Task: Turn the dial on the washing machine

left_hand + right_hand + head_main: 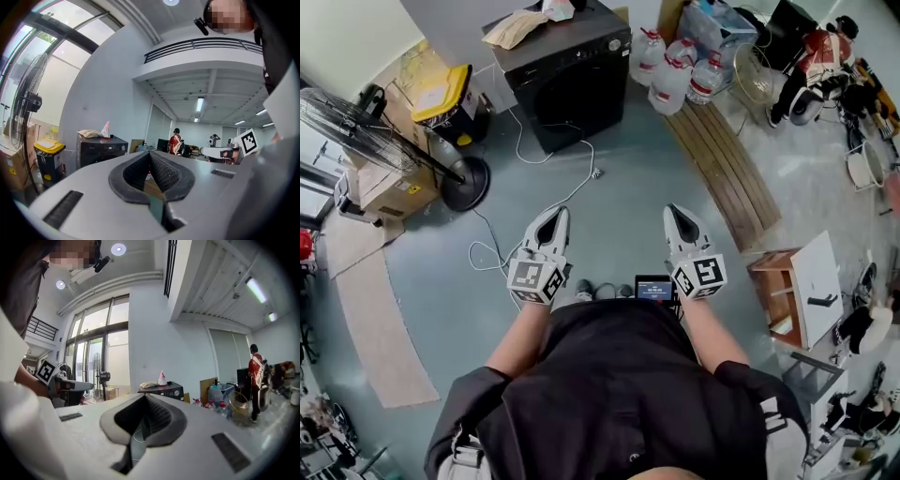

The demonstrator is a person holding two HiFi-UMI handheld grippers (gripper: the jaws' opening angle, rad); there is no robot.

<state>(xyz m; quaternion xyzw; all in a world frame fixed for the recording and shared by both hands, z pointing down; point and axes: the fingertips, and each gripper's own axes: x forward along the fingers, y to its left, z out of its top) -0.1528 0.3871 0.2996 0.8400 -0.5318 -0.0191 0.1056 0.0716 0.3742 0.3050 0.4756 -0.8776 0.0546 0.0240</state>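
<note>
My left gripper [555, 216] and right gripper [676, 214] both point level toward the far side of the room. Each has its jaws closed together, with nothing between them. The black washing machine [567, 70] stands at the far side by the wall, well apart from both grippers. Its dial [123, 147] sits at the right end of the front control panel. A crumpled paper bag [516, 26] lies on top of the machine. A white cable [546, 202] lies looped on the floor between the machine and my left gripper. Left of the machine are a yellow-lidded bin [442, 94] and a pedestal fan [366, 122]. Right of it stand large water bottles [675, 70].
</note>
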